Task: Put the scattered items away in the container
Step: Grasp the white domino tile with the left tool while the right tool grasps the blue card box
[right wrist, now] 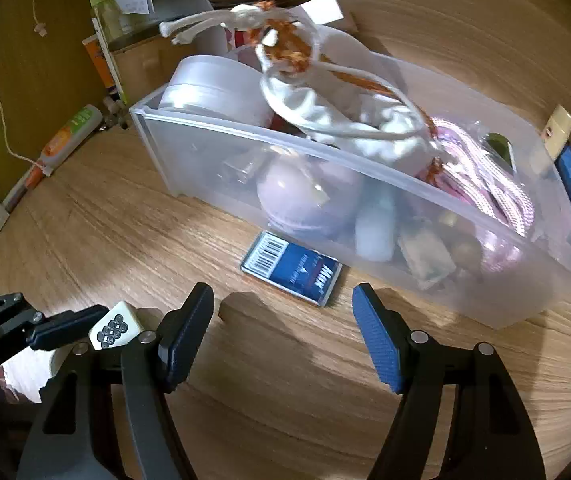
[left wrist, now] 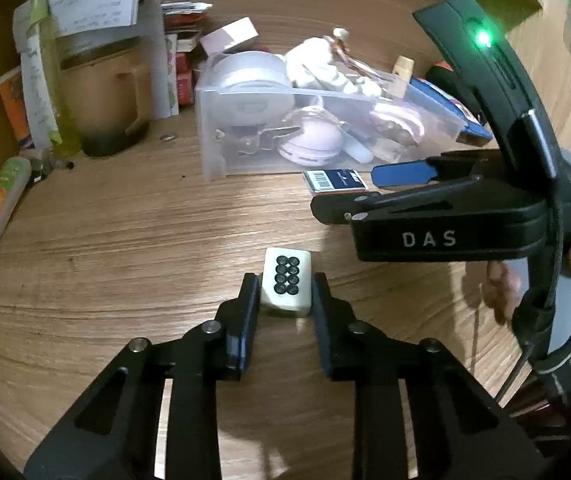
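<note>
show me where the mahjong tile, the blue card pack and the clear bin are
mahjong tile (left wrist: 286, 276), left wrist view, on its dotted top face.
blue card pack (right wrist: 291, 267), right wrist view, middle of its face.
clear bin (right wrist: 221, 168), right wrist view, on its near wall.

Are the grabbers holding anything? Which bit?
Yes. The left gripper pinches the white tile by its two long sides; it rests on the table. The right gripper is open, holding nothing.
</note>
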Tool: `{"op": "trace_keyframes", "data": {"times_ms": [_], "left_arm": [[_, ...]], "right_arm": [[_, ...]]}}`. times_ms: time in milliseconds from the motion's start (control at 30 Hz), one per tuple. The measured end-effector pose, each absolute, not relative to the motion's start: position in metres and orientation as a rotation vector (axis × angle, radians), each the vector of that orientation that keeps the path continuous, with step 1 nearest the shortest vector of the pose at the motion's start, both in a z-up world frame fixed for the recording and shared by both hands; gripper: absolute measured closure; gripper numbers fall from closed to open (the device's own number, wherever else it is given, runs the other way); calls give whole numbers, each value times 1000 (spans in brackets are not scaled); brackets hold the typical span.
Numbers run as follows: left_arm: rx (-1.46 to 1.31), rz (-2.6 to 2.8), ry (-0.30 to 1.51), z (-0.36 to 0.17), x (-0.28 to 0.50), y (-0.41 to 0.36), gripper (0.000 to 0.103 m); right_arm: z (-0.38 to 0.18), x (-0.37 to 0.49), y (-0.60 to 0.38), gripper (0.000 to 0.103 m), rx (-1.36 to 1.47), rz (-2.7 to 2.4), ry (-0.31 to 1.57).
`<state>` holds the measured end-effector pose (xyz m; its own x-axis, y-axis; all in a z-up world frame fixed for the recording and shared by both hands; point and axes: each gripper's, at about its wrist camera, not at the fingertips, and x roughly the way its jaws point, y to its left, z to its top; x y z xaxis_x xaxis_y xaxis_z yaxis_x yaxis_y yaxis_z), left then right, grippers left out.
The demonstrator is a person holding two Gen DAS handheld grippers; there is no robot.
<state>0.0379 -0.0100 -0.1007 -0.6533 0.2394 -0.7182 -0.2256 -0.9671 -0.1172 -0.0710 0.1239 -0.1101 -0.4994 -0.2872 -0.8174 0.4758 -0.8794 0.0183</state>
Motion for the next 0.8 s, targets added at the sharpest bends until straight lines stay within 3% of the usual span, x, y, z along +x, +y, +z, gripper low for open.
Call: {"op": "trace_keyframes", "data": {"times_ms": [167,267,333,400,467,533,600,633,800], "left_arm": [[-1161,2641,-29,-101,37,-18,77],[-1168,2636,-28,-100,36,-20,72],[-1172,2642,-41,-100,34,-21,65],[-1177,2640,-85,-100,31,-23,51],[-1179,2641,-107,-100,29,-23,51],[-1179,2660,-88,-100,29,-22,55],[-1183,2689,-61,-101,30,-20,75],[-1188,2695,-62,-101,30,-20,79],[-1198,2683,-101,-100,29,-25,79]], "right_arm": [[-113,-76,116,35,1251,-2390,270],[-114,-76,111,36,1240,-2401,280],[-114,-75,108,43,1232,-2410,293],[-114,-74,105,44,1226,-2417,296],[-113,-73,104,57,1213,-2413,299],[-113,-72,103,57,1207,-2409,304],[-113,-71,104,58,1203,-2399,304],[-113,-70,105,58,1201,-2393,305],[-105,-59,117,58,1157,-2386,275]]}}
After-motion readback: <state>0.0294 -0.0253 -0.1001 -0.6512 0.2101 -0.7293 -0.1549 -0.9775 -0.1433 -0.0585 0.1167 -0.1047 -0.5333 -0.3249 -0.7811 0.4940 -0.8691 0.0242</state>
